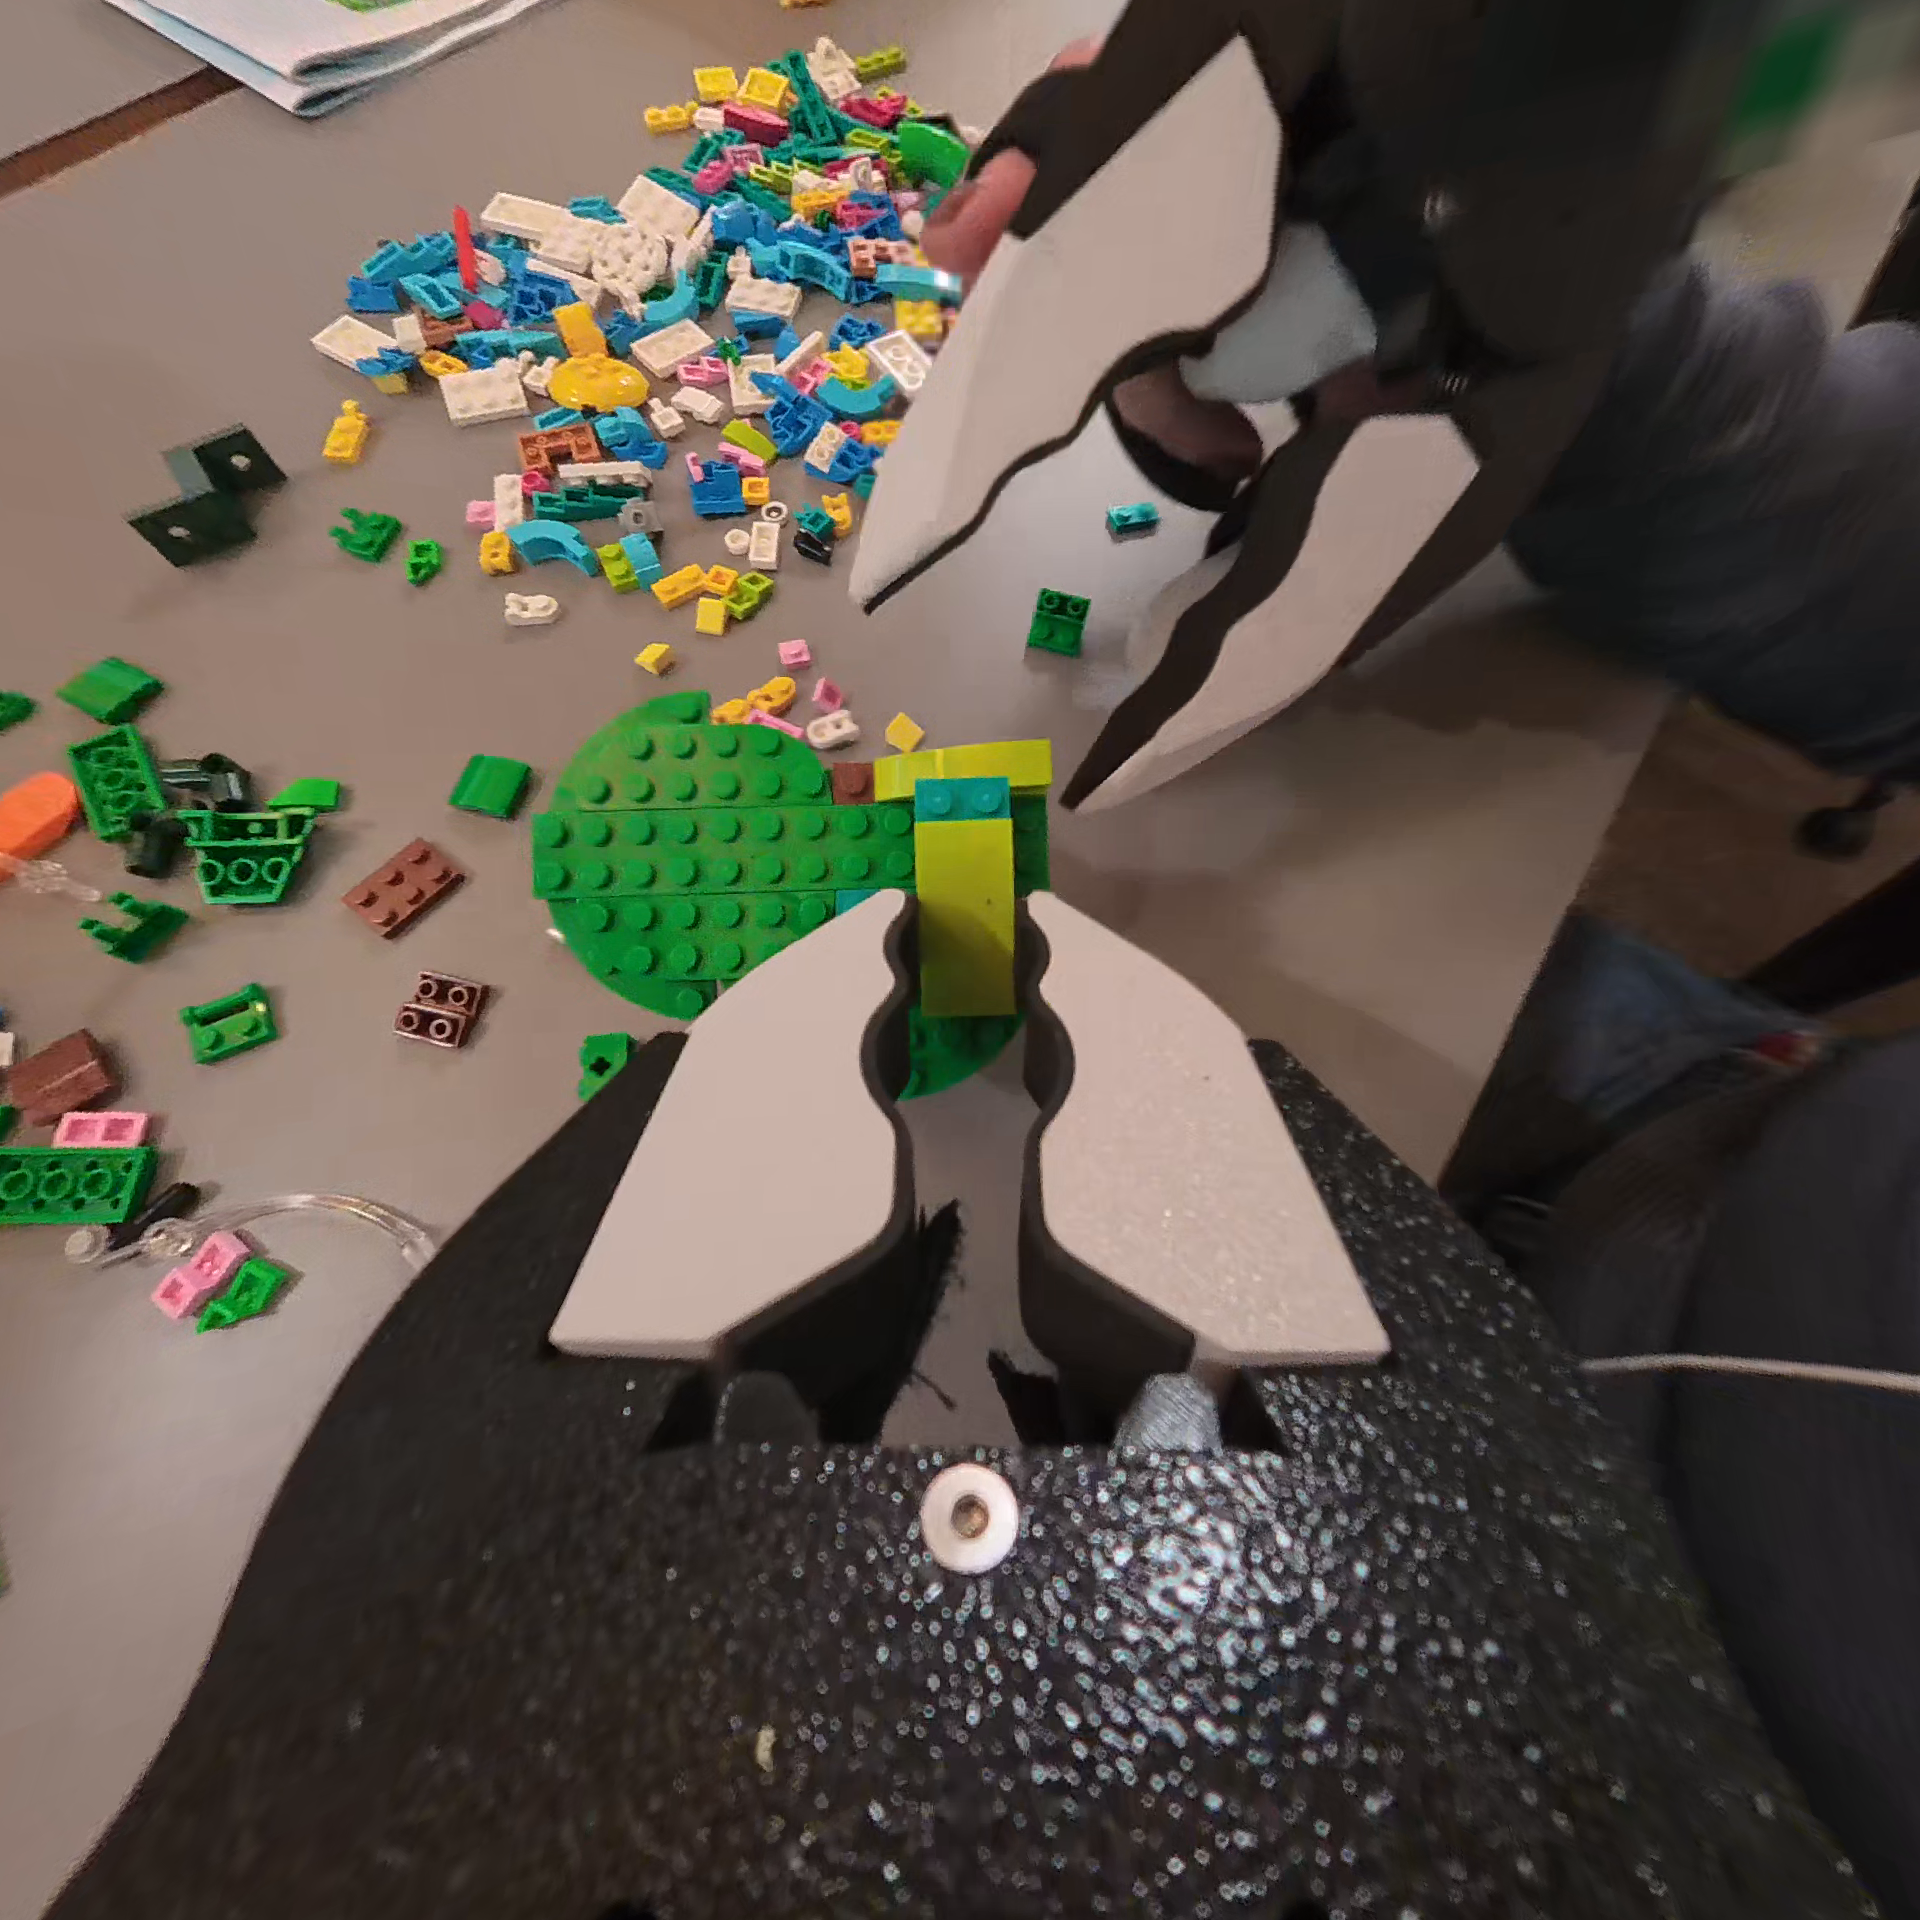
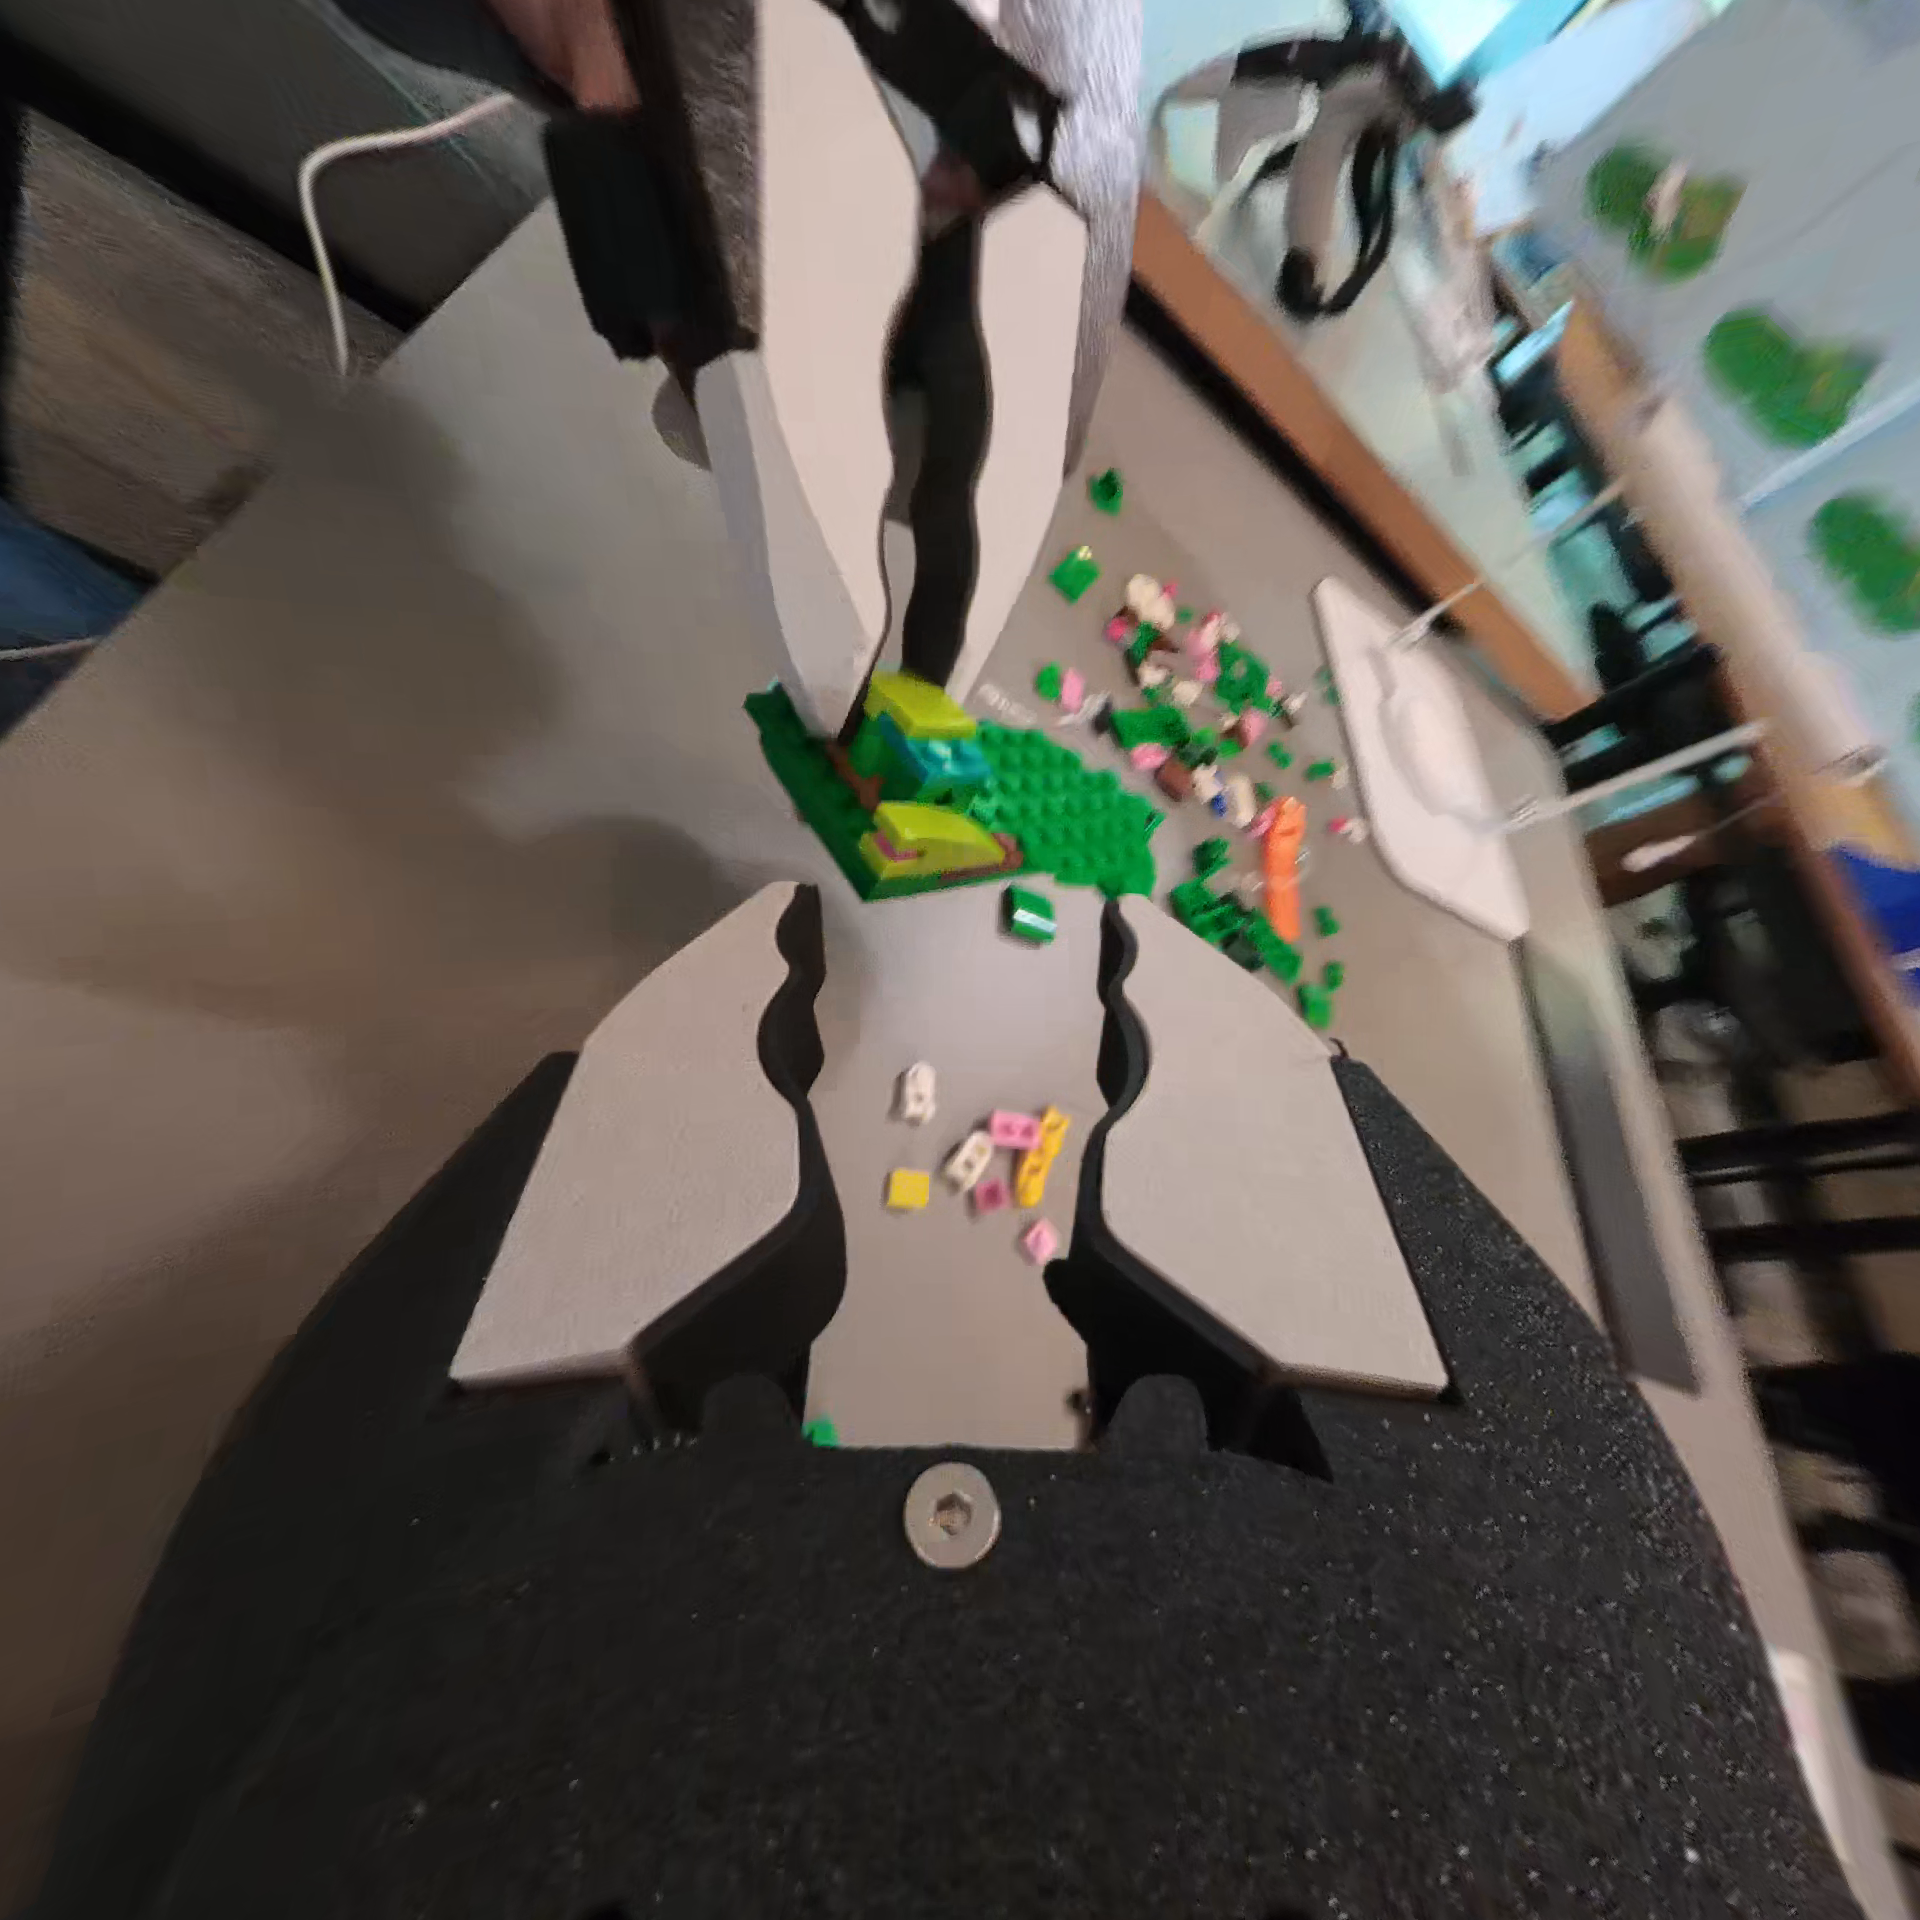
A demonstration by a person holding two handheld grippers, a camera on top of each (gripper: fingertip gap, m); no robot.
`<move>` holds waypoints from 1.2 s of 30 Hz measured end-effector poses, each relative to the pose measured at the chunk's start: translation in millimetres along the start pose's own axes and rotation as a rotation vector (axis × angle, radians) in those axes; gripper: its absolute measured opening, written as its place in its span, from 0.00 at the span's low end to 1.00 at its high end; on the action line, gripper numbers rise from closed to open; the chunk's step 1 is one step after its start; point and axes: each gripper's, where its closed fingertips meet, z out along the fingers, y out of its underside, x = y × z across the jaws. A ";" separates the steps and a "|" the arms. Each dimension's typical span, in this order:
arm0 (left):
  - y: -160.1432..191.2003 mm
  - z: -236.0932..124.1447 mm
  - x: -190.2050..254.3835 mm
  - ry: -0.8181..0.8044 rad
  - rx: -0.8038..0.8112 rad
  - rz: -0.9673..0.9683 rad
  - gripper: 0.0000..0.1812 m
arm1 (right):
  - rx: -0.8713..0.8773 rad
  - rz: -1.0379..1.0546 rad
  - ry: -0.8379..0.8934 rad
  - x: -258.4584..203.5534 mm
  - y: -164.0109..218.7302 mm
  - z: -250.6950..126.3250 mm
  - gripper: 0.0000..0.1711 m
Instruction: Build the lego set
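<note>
A green round base plate (image 1: 675,831) lies on the grey table, and its right end carries lime and teal bricks. My left gripper (image 1: 971,914) is shut on a lime slope brick (image 1: 966,935) fixed on that end, with a finger against each side. A teal brick (image 1: 961,800) and a second lime piece (image 1: 966,764) sit just beyond it. The right wrist view shows the build (image 2: 1060,800) with the left gripper (image 2: 894,696) coming down on it. My right gripper (image 2: 956,904) is open and empty, short of the build. In the left wrist view it (image 1: 977,696) hovers above the build's far right.
A big pile of mixed loose bricks (image 1: 675,312) lies beyond the build, and green bricks (image 1: 208,831) lie to its left. Small pink and yellow pieces (image 2: 997,1164) lie under my right gripper. An instruction booklet (image 1: 332,42) is far left. The table edge runs close on the right. Both grippers' tips are close together, under 4 cm apart.
</note>
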 end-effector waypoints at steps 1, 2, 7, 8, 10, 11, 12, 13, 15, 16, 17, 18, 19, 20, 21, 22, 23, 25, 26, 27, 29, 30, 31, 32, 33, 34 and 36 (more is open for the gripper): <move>-1.3 -1.8 1.9 0.030 0.002 -0.012 0.09 | 0.018 -0.037 0.024 0.0 -6.2 1.3 0.29; -3.4 -3.4 3.3 0.053 0.009 -0.020 0.09 | 0.031 -0.067 0.037 -1.0 -11.4 2.2 0.28; -3.9 -7.8 2.9 0.108 -0.023 -0.048 0.09 | 0.015 -0.251 0.120 -2.6 -23.6 5.1 0.26; -4.4 -8.6 1.2 0.107 -0.024 -0.057 0.09 | 0.002 -0.292 0.141 -2.5 -24.0 6.6 0.24; -5.3 -10.5 -2.3 0.109 -0.024 -0.080 0.09 | -0.025 -0.362 0.186 -1.6 -24.3 9.9 0.21; -5.6 -11.6 -5.0 0.105 -0.024 -0.094 0.09 | -0.045 -0.395 0.218 0.8 -24.1 11.1 0.19; -6.3 -12.9 -7.7 0.102 -0.020 -0.107 0.09 | -0.068 -0.431 0.253 3.7 -23.5 11.5 0.19; -7.4 -14.4 -9.4 0.106 -0.013 -0.122 0.09 | -0.091 -0.465 0.284 6.6 -22.5 11.2 0.18; -12.1 -17.7 -7.8 0.148 0.016 -0.161 0.09 | -0.122 -0.500 0.323 11.3 -19.8 10.5 0.18; -14.8 -18.8 -6.8 0.166 0.033 -0.179 0.09 | -0.132 -0.497 0.318 11.3 -17.8 11.1 0.19; -16.5 -19.6 -6.0 0.179 0.045 -0.190 0.09 | -0.139 -0.496 0.318 11.6 -16.6 11.7 0.19; -17.5 -19.7 -4.6 0.188 0.049 -0.194 0.09 | -0.142 -0.505 0.321 11.4 -16.4 12.1 0.20; -17.9 -19.4 -3.1 0.196 0.048 -0.194 0.09 | -0.141 -0.518 0.326 10.9 -17.4 12.5 0.19; -18.1 -18.8 -1.4 0.202 0.046 -0.192 0.09 | -0.137 -0.526 0.329 10.1 -19.0 12.8 0.17; -18.3 -17.9 0.4 0.207 0.043 -0.190 0.09 | -0.129 -0.535 0.340 9.8 -21.6 12.7 0.14; -18.5 -17.0 2.0 0.211 0.041 -0.189 0.09 | -0.128 -0.544 0.353 10.3 -23.3 12.1 0.12; -18.7 -16.5 1.7 0.205 0.042 -0.191 0.09 | -0.142 -0.555 0.365 11.7 -22.6 11.9 0.12; -22.7 -17.4 -0.7 0.186 0.074 -0.185 0.09 | -0.153 -0.560 0.396 15.8 -22.5 10.9 0.12; -25.7 -18.5 -1.5 0.182 0.097 -0.188 0.09 | -0.154 -0.557 0.409 17.8 -22.9 9.7 0.11; -30.1 -20.6 -1.7 0.180 0.130 -0.186 0.11 | -0.156 -0.551 0.415 19.2 -22.5 8.5 0.11; -39.5 -27.2 -4.3 0.154 0.203 -0.166 0.24 | -0.156 -0.536 0.430 23.1 -20.8 5.2 0.11; -43.6 -31.0 -6.9 0.125 0.242 -0.136 0.29 | -0.156 -0.526 0.433 24.7 -19.2 3.7 0.11; -47.3 -35.1 -10.3 0.084 0.283 -0.084 0.31 | -0.156 -0.517 0.437 26.4 -17.6 2.2 0.11; -50.4 -39.2 -12.9 0.039 0.328 -0.006 0.34 | -0.154 -0.510 0.443 28.1 -16.4 0.4 0.11; -52.7 -42.8 -14.7 -0.011 0.375 0.102 0.35 | -0.153 -0.503 0.449 29.7 -15.2 -1.3 0.11; -53.0 -45.9 -15.4 -0.065 0.421 0.233 0.35 | -0.151 -0.493 0.453 31.4 -14.1 -3.0 0.11; -48.9 -49.5 -13.7 -0.179 0.489 0.501 0.32 | -0.139 -0.472 0.452 32.7 -12.4 -5.3 0.11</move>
